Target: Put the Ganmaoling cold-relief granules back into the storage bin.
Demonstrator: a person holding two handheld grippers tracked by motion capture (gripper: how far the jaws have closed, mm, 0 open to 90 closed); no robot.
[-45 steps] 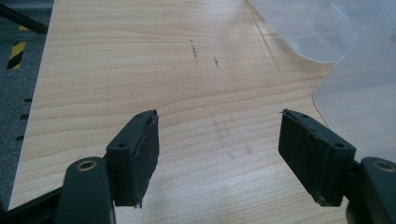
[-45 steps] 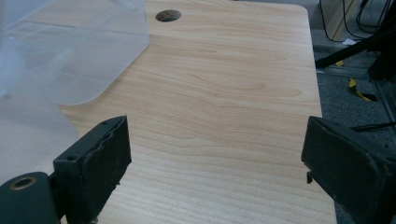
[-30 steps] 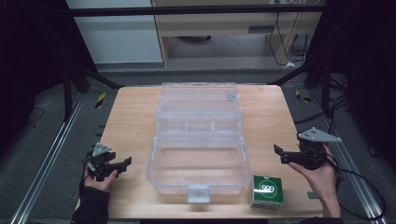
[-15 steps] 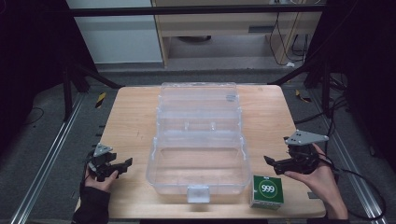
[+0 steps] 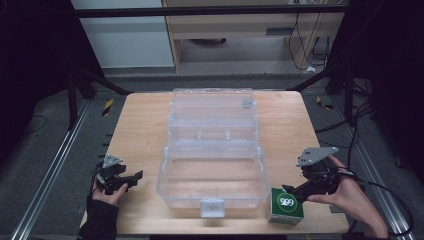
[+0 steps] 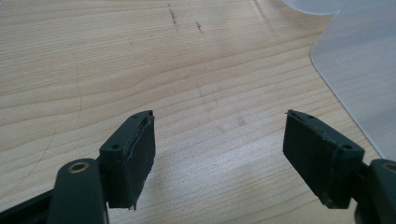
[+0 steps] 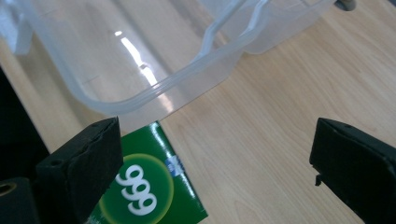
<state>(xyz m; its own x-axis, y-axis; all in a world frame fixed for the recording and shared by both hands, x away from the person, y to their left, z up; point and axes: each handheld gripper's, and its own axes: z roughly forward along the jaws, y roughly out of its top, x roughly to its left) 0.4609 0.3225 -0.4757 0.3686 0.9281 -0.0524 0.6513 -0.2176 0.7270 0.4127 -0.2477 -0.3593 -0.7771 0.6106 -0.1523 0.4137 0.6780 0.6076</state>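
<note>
1. Small green box (image 5: 285,205) with a white "999" on top, sitting at the near right corner of the worktop (image 5: 140,125), just beside the front right corner of the clear plastic case (image 5: 212,172). Case wide open, lid (image 5: 212,107) laid flat behind it, nothing inside.
2. Right claw (image 5: 291,192) hovering right over the box's far right edge, jaws spread wide, gripping nothing. From the right gripper view: box (image 7: 149,186) down by one jaw rather than centred between the two, so probably needs a nudge across before closing.
3. Left claw (image 5: 131,179) parked low at the near left of the worktop, well apart from the case, jaws also wide open and empty. Bare wood between them in the left gripper view, with just the case's edge (image 6: 359,60) off to one side.
4. Handling guess: looks like thin printed cardboard, so light and easy to lift, but crushable. Glossy print, so maybe a bit slippery against the pads.
5. Best hold, probably: across two opposite side faces, low to mid height, with gentle squeeze only. Pinching a corner likely to dent it or twist it out.
6. Watch-out: box nearly against the case wall, so not much room for a jaw on that side. Safer to grab the two faces running away from the case.
</note>
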